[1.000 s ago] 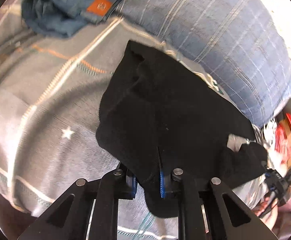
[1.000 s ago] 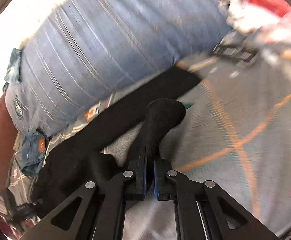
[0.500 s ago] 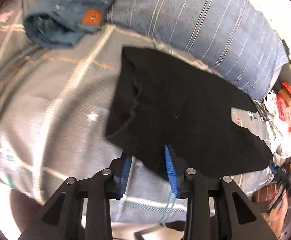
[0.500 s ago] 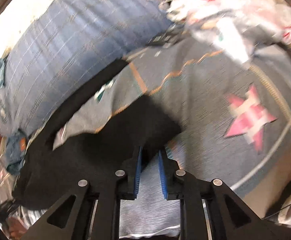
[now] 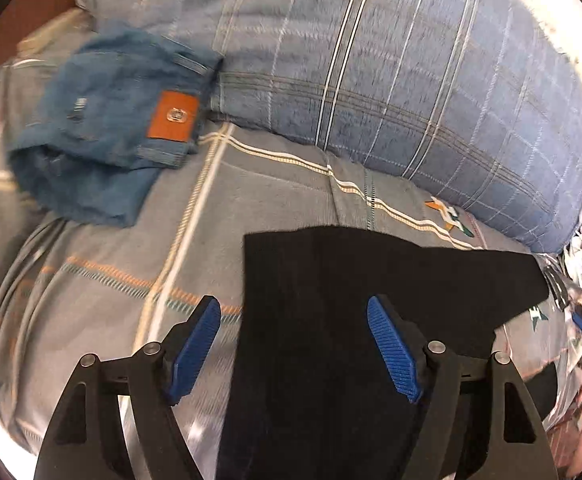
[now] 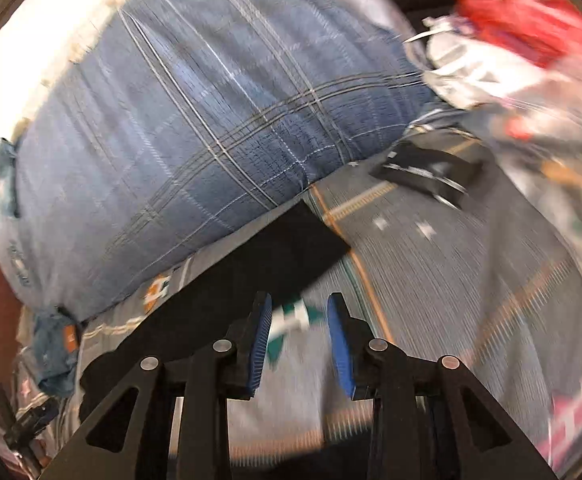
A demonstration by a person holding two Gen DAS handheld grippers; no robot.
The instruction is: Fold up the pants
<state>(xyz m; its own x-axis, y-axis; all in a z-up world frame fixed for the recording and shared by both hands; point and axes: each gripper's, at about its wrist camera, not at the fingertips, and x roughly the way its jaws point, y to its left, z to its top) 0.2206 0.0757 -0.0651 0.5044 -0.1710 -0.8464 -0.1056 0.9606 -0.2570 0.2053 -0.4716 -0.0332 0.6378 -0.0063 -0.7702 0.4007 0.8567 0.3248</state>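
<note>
Nearest the cameras, both pairs of fingers are spread and nothing is gripped: the left gripper [image 5: 293, 344] is poised over the black pants [image 5: 351, 320], its right pad above the cloth, while the right gripper [image 6: 300, 334] hangs just beside the pants' edge, over the bed [image 5: 91, 300]. The pants are laid flat on the bed, in front of the blue checked pillow [image 5: 411, 80]. The fabric is judged soft, light and limp, so it should be pinched at a hem or corner. Left of the pillow, folded jeans [image 5: 103, 128] are seen.
</note>
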